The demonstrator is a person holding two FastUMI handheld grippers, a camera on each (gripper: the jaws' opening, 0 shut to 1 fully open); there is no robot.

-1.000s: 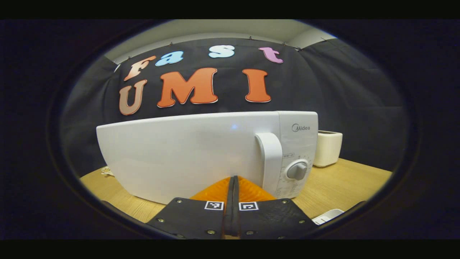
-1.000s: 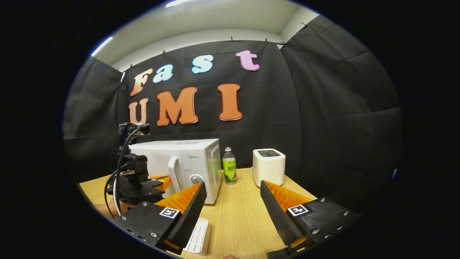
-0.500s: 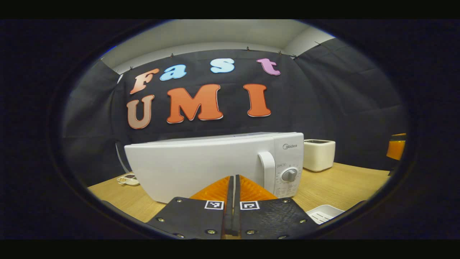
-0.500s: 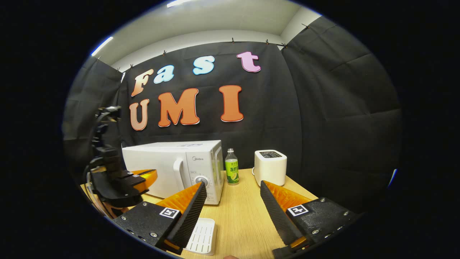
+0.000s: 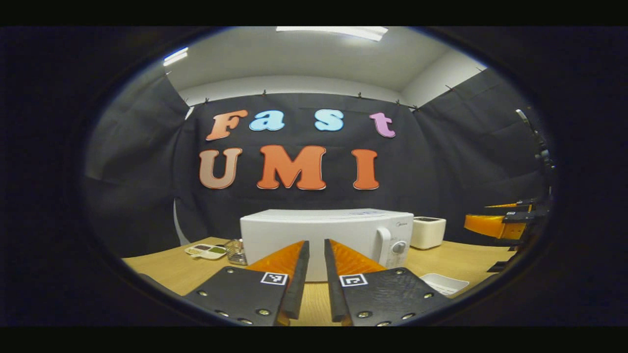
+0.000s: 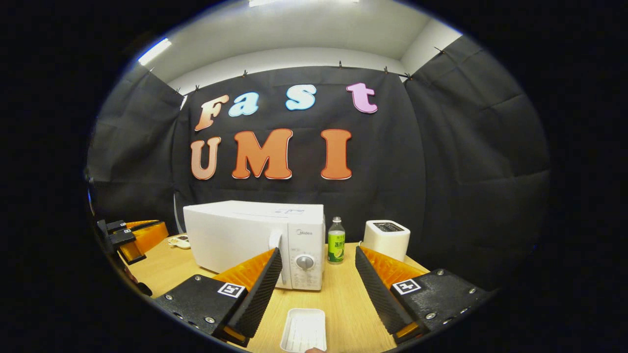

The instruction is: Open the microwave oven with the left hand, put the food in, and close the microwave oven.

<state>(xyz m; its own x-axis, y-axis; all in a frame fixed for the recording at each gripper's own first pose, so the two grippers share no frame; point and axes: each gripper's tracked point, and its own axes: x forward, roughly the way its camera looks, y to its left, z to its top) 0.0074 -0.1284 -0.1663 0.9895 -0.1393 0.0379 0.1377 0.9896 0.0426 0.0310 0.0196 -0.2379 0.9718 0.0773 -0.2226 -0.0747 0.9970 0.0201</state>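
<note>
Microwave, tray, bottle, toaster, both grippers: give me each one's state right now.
Microwave: door shut, upright on the table.
Tray: white, empty, flat on the table before the microwave.
Bottle: upright, capped.
Toaster: upright; slots look empty.
Left gripper: slightly open, empty.
Right gripper: wide open, empty.

Glossy white microwave (image 6: 245, 235) on a smooth wood-grain table (image 6: 343, 304) — ribbed orange fingers (image 6: 380, 282), matt black cloth wall (image 6: 441, 171).

Left gripper (image 5: 314, 274): jaws slightly parted, holding nothing, clear of the white box-shaped microwave oven (image 5: 314, 233), door closed, on the light wooden surface (image 5: 456, 257). White ribbed plastic tray (image 5: 444, 283) lies front right; white toaster (image 5: 428, 232) just beside the oven.
</note>
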